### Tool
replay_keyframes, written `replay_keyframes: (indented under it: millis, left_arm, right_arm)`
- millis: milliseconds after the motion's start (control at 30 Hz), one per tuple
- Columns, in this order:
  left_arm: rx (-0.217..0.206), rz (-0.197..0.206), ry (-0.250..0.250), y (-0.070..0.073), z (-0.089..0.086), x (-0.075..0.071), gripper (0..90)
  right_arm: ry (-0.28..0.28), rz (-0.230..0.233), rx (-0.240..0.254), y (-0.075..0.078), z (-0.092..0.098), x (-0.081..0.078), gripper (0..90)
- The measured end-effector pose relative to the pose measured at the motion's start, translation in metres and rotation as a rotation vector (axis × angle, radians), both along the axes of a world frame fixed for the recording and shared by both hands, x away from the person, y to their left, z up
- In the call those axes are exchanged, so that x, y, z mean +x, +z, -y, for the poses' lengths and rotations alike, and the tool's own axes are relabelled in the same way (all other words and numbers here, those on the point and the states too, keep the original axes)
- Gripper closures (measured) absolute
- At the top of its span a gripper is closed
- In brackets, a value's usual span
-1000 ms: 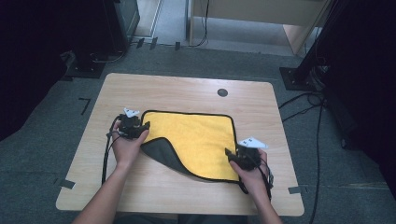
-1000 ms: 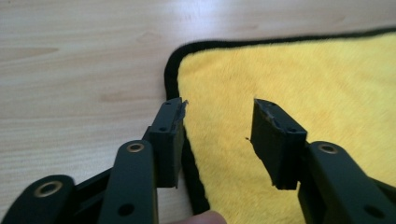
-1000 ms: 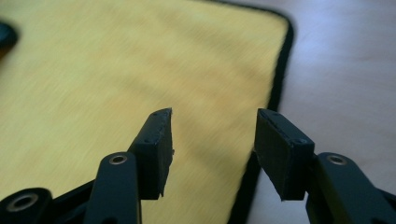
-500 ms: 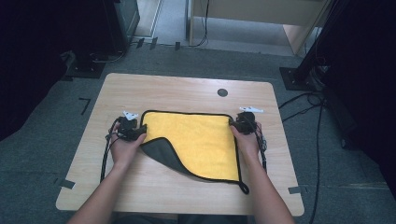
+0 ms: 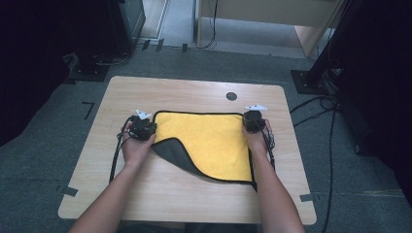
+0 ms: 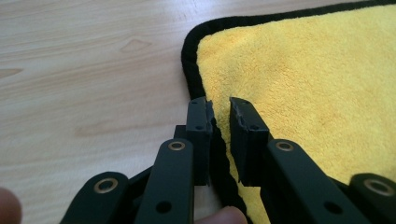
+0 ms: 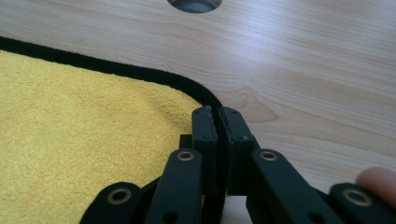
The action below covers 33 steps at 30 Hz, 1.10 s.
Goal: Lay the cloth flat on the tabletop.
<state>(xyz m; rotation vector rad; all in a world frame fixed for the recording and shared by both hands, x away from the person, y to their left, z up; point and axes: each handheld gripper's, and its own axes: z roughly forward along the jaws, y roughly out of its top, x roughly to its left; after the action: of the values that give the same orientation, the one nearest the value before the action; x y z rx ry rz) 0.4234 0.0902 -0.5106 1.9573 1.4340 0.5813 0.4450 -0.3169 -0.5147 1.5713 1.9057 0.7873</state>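
Both far corners of the towel are now in your grippers.

The wooden table [image 5: 160, 194] carries the yellow towel [image 5: 214, 145] spread at its middle, its near left corner [image 5: 177, 150] folded over with the dark underside up. Your right hand has crossed from the near right edge to the far right corner, and both sets of jaws have just been closing: the right gripper [image 7: 217, 119] pinches the black hem tight, while the left gripper [image 6: 219, 109] stands narrow astride the hem at the far left corner, a slit between jaws. I judge you ready to lift and fold. The round cable hole [image 5: 231, 96] beyond is no obstacle.
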Motion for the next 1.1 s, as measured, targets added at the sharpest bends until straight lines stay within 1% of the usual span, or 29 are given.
replay_keyframes:
  millis: [33, 67, 100, 133, 167, 200, 233, 267, 300, 333, 367, 400, 433, 500, 533, 567, 600, 633, 667, 733, 767, 800, 833, 867, 900, 933, 967, 1000, 1100]
  left_arm:
    - [0.011, -0.004, 0.014, 0.001, 0.001, 0.002, 74.5]
    - [0.013, -0.001, 0.029, 0.002, 0.002, 0.003, 69.4]
    - [0.0, 0.0, 0.032, 0.003, 0.001, 0.003, 67.8]
    - [0.0, 0.0, 0.032, 0.003, 0.001, 0.003, 67.2]
    - [-0.028, 0.019, 0.021, 0.008, -0.001, -0.001, 65.4]
    - [-0.028, 0.019, 0.021, 0.008, -0.001, -0.001, 63.7]
    - [-0.059, 0.053, -0.002, 0.015, 0.0, -0.009, 62.5]
    - [-0.075, 0.068, -0.02, 0.02, 0.001, -0.014, 61.7]
    - [-0.084, 0.074, -0.032, 0.022, 0.002, -0.017, 61.2]
    - [-0.096, 0.083, -0.051, 0.025, 0.005, -0.023, 61.0]
    - [-0.099, 0.086, -0.065, 0.026, 0.007, -0.026, 60.9]
    - [-0.098, 0.09, -0.083, 0.027, 0.011, -0.03, 60.7]
    - [-0.1, 0.091, -0.097, 0.028, 0.015, -0.034, 61.0]
    - [-0.123, 0.093, -0.156, 0.026, 0.023, -0.04, 62.6]
    - [-0.117, 0.087, -0.187, 0.024, 0.028, -0.043, 62.7]
    - [-0.101, 0.075, -0.206, 0.02, 0.033, -0.044, 62.4]
    - [-0.068, 0.053, -0.216, 0.015, 0.039, -0.045, 61.1]
    - [-0.05, 0.035, -0.217, 0.012, 0.041, -0.045, 58.0]
    - [-0.036, 0.014, -0.222, 0.009, 0.043, -0.045, 56.9]
    - [-0.058, -0.012, -0.22, 0.005, 0.044, -0.045, 56.1]
    - [-0.048, -0.023, -0.216, 0.004, 0.045, -0.046, 57.3]
    - [-0.025, -0.034, -0.209, 0.003, 0.045, -0.048, 60.9]
    - [-0.023, -0.034, -0.22, 0.004, 0.044, -0.05, 68.0]
    - [-0.035, -0.03, -0.238, 0.005, 0.043, -0.054, 78.8]
    - [-0.028, -0.024, -0.248, 0.007, 0.042, -0.056, 88.5]
    - [-0.034, -0.019, -0.263, 0.009, 0.041, -0.059, 89.2]
    - [-0.056, -0.02, -0.285, 0.011, 0.038, -0.062, 89.8]
    - [-0.066, -0.011, -0.301, 0.014, 0.036, -0.067, 89.9]
    - [-0.085, 0.031, -0.341, 0.02, 0.023, -0.085, 89.9]
  right_arm:
    - [-0.02, -0.01, 0.017, 0.001, 0.002, 0.001, 70.1]
    - [-0.05, -0.025, 0.043, 0.002, 0.006, 0.001, 62.1]
    - [-0.069, -0.039, 0.088, 0.003, 0.01, -0.001, 53.3]
    - [-0.069, -0.039, 0.088, 0.003, 0.01, -0.001, 53.3]
    - [-0.085, -0.021, 0.167, 0.007, 0.018, -0.014, 43.0]
    - [-0.085, -0.021, 0.167, 0.007, 0.018, -0.014, 43.0]
    - [-0.078, 0.001, 0.183, 0.012, 0.02, -0.031, 37.2]
    - [-0.073, 0.002, 0.189, 0.013, 0.02, -0.037, 35.3]
    - [-0.065, 0.0, 0.2, 0.013, 0.018, -0.049, 33.6]
    - [-0.056, -0.01, 0.199, 0.014, 0.016, -0.057, 32.3]
    - [-0.032, -0.023, 0.186, 0.013, 0.012, -0.068, 30.8]
    - [-0.016, -0.03, 0.178, 0.012, 0.01, -0.075, 29.3]
    - [0.011, -0.047, 0.17, 0.011, 0.006, -0.083, 27.8]
    - [0.051, -0.071, 0.135, 0.007, 0.001, -0.096, 25.9]
    - [0.067, -0.078, 0.107, 0.005, -0.002, -0.101, 25.9]
    - [0.064, -0.077, 0.074, 0.002, -0.004, -0.105, 25.0]
    - [0.059, -0.063, 0.064, -0.001, -0.005, -0.109, 25.2]
    - [0.056, -0.042, 0.072, -0.003, -0.005, -0.112, 25.4]
    - [0.054, -0.03, 0.075, -0.004, -0.005, -0.114, 25.3]
    - [0.044, -0.001, 0.083, -0.007, -0.005, -0.117, 25.2]
    - [0.039, 0.012, 0.085, -0.008, -0.005, -0.119, 25.3]
    - [0.037, 0.015, 0.084, -0.009, -0.006, -0.119, 25.3]
    - [0.036, 0.015, 0.083, -0.008, -0.006, -0.12, 25.3]
    - [0.034, 0.015, 0.085, -0.009, -0.006, -0.12, 25.3]
    - [0.034, 0.015, 0.085, -0.009, -0.006, -0.12, 25.4]
    - [0.035, 0.016, 0.085, -0.009, -0.006, -0.12, 25.9]
    - [0.036, 0.017, 0.084, -0.009, -0.006, -0.12, 26.5]
    - [0.036, 0.017, 0.084, -0.008, -0.006, -0.12, 26.7]
    - [0.033, 0.017, 0.084, -0.008, -0.006, -0.12, 26.7]
